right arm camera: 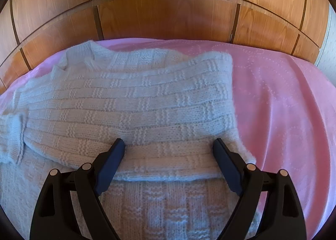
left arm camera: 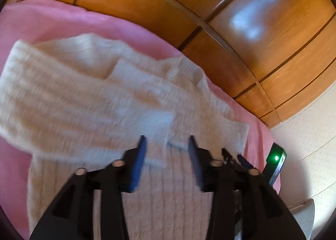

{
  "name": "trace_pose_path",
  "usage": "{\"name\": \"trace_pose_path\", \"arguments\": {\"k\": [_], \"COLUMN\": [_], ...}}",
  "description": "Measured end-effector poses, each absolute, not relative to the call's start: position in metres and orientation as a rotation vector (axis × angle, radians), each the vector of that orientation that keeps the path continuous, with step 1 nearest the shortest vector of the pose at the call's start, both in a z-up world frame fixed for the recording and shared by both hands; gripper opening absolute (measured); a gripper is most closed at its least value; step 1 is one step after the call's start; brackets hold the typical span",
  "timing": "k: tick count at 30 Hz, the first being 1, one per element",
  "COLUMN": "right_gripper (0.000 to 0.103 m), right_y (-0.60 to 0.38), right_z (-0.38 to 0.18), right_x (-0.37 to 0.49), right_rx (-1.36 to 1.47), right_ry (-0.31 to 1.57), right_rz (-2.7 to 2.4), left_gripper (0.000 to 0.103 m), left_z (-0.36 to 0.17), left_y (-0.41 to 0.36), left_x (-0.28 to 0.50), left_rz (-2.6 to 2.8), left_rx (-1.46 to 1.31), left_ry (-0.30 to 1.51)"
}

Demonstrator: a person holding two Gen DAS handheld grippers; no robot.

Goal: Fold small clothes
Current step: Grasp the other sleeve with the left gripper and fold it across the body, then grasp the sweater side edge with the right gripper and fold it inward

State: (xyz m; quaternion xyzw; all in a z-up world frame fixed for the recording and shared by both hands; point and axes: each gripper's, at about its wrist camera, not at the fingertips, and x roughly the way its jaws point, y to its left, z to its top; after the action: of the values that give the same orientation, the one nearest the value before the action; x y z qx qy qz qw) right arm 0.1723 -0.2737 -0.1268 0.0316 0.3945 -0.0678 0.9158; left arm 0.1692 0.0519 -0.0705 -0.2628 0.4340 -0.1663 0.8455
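Your white chunky-knit sweater lies soft and floppy on the pink bedspread, both left tongs and right tongs apart over it, clamping nothing, so pinch its thick hem.

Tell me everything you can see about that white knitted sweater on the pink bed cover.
The white knitted sweater looks like soft wool with a raised block pattern in rows. It lies on the pink bed cover, partly folded: a sleeve is laid across the body. Its neckline points toward the wooden wardrobe. The right hand-held gripper, jaws wide, hangs over a folded edge.
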Motion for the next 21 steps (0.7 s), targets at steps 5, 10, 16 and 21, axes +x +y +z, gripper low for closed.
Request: {"name": "trace_pose_path", "arguments": {"k": [5, 10, 16, 21], "right_gripper": [0.081, 0.061, 0.044, 0.006], "right_y": [-0.271, -0.222, -0.135, -0.106], "right_z": [-0.115, -0.09, -0.114, -0.116], "right_x": [0.168, 0.155, 0.18, 0.193], "right_rx": [0.055, 0.201, 0.269, 0.22], "right_ry": [0.793, 0.778, 0.973, 0.989], "right_rz": [-0.138, 0.197, 0.421, 0.393], "left_gripper": [0.044, 0.044, 0.044, 0.044], "left_z": [-0.083, -0.093, -0.101, -0.105], "left_y": [0.077, 0.1, 0.107, 0.101], "left_x": [0.128, 0.1, 0.086, 0.085], "left_rz": [-0.281, -0.206, -0.191, -0.192], "left_rx": [-0.51, -0.476, -0.458, -0.404], "left_ry": [0.912, 0.914, 0.92, 0.918]}}
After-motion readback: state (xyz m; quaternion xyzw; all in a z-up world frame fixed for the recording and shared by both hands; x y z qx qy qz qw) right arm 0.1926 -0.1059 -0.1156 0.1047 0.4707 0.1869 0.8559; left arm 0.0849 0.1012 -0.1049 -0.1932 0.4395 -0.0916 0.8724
